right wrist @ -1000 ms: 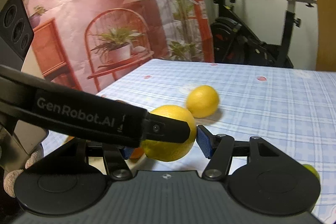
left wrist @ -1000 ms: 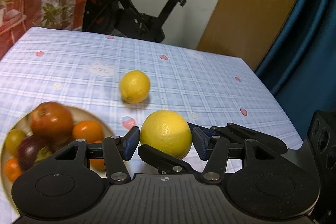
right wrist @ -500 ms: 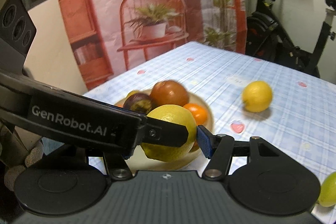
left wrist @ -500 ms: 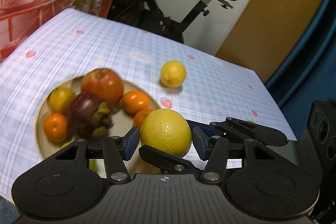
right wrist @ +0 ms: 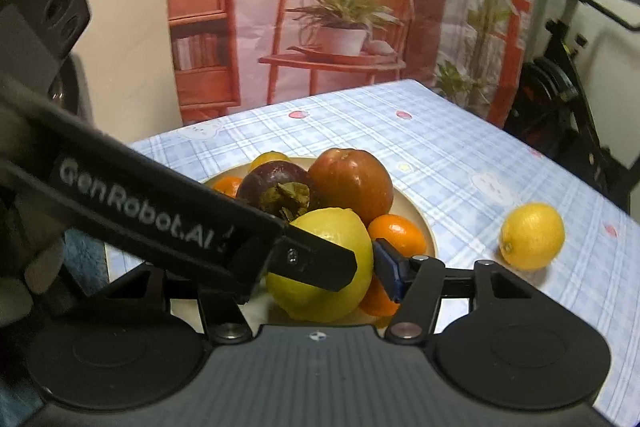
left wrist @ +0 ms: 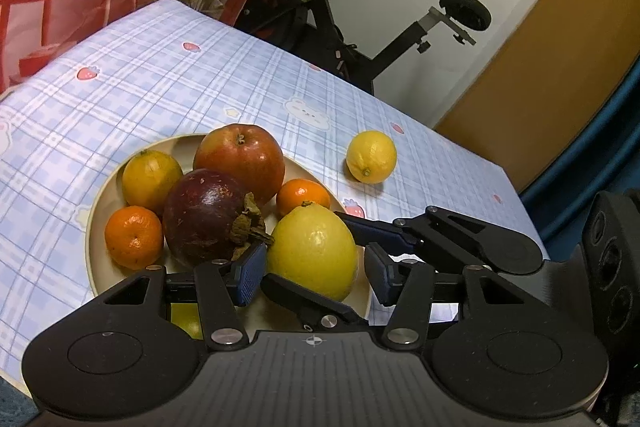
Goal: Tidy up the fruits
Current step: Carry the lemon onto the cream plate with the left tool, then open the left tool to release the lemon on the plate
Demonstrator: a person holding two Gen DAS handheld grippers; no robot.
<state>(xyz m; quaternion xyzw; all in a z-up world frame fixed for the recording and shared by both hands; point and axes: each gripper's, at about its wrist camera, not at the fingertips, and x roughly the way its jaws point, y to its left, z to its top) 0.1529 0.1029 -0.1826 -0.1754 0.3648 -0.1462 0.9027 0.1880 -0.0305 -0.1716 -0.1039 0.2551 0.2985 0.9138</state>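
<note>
Both tools share one lemon. The right hand-held gripper is narrow and clamped on it. The left hand-held gripper has just been closing a little with the same lemon between its jaws, and seems to press on it too. The lemon hangs over the near part of the plate, just beside the mangosteen and a tangerine. I cannot tell whether it touches the plate yet.

The step looks like setting it down among the other fruit. To do it well:

- Lower it into the bare patch by the near rim, not onto the pile, where a round fruit would likely roll.
- Let it bear on the plate before either tool lets go.
- Open one tool first, slowly, then the other, so crossed fingers don't flick it.
- Back straight out, clear of the mangosteen's dry leaves.

The other lemon waits on the worktop, well apart from the plate
</note>
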